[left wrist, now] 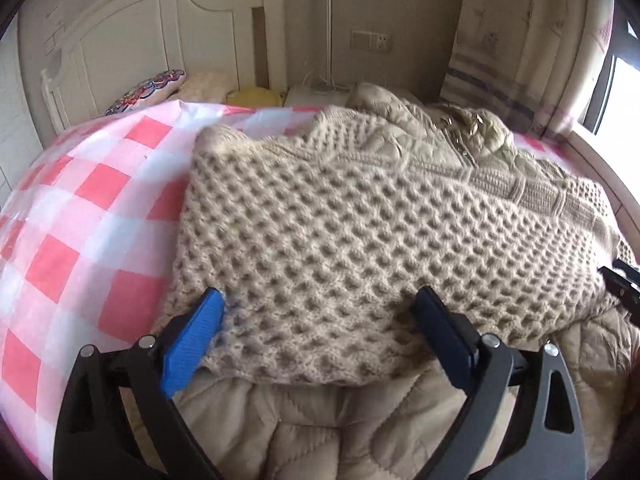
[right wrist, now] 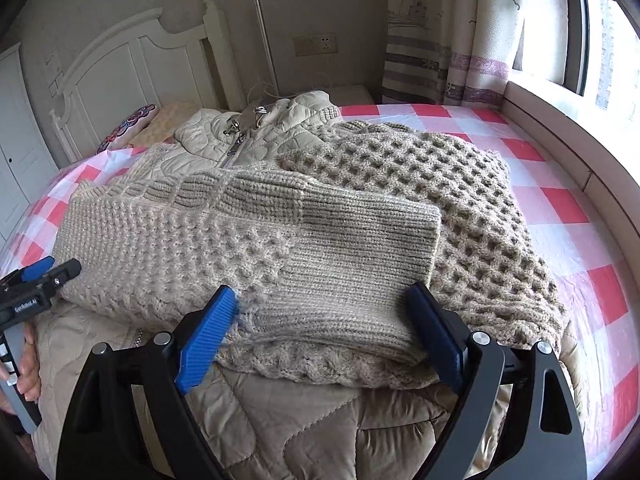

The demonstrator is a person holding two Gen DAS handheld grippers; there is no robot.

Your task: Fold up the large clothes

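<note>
Knit: a beige cardigan point(right wrist: 280, 240) with quilted lining lies on the bed point(right wrist: 560, 208), its knit sleeves folded across the body; the ribbed cuff point(right wrist: 360, 248) lies on top in the right view.
Lining: the quilted hem point(right wrist: 280, 412) faces up just below both grippers, not yet folded.
Left gripper point(left wrist: 320, 332): fingers spread wide, nothing pinched; the folded sleeve's near edge lies between them, though whether they touch it is unclear.
Right gripper point(right wrist: 328, 328): fingers spread too, standing either side of the cuff's near edge, not pressing it.
Hand point(right wrist: 28, 360): seen at the left edge of the right view, holding the left tool.
Step, as I judge it: sleeves look laid in; next is probably to lift the hem and fold it up toward the collar point(right wrist: 256, 128).
Doing it well: take both hem corners evenly, catching knit and lining together, lift level, and lay the fold without dragging the sleeves askew.
Edges: the cardigan's far side lies near the window ledge point(right wrist: 560, 120); the checked sheet point(left wrist: 80, 220) shows clear on the left.
Room: open bed on both sides, and the pillows point(left wrist: 152, 88) by the headboard stay well apart.
</note>
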